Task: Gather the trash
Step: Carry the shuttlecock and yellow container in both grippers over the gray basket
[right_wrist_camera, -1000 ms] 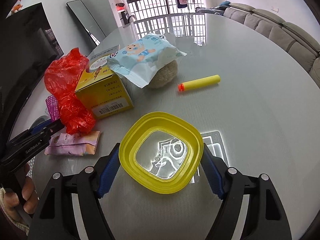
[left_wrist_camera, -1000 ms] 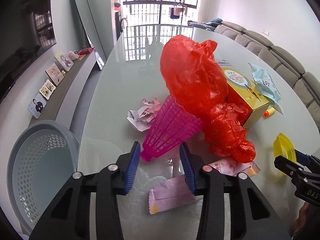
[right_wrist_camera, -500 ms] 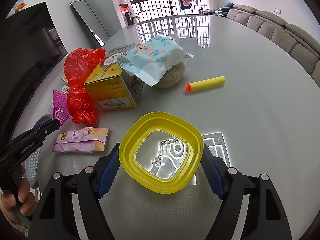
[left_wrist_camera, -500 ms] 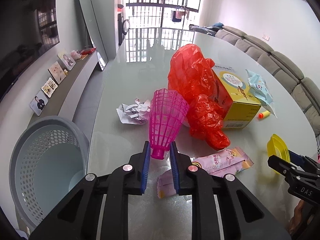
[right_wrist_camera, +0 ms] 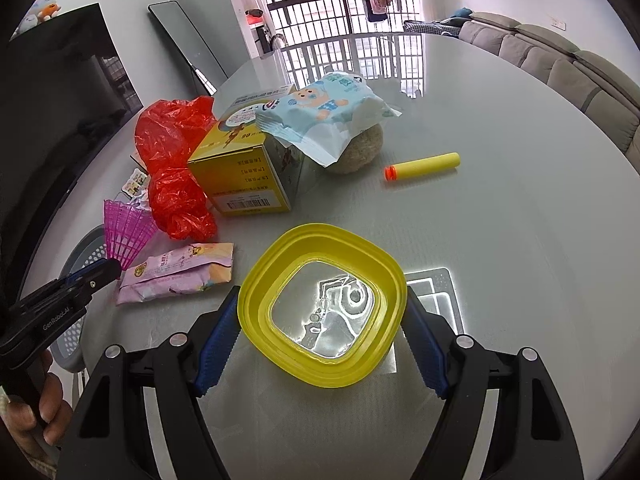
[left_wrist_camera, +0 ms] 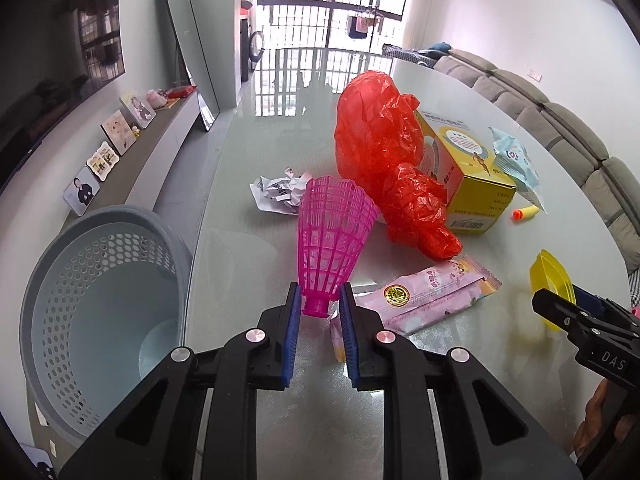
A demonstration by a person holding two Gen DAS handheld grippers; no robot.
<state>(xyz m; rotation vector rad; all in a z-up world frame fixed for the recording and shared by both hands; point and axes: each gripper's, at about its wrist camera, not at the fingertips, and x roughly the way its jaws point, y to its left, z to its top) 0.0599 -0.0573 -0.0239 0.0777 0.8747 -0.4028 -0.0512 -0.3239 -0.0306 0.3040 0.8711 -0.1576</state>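
Red bag [left_wrist_camera: 384,152] crowds box [left_wrist_camera: 468,184], seemingly touching it.

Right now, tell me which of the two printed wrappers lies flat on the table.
The pink wrapper, beside the left hand-held gripper, lies flat on the glass table. The pale blue wrapper instead rests propped on the yellow box.

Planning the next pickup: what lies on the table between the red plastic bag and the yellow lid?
The pink snack wrapper lies between the red plastic bag and the yellow lid, clearest in the right wrist view.
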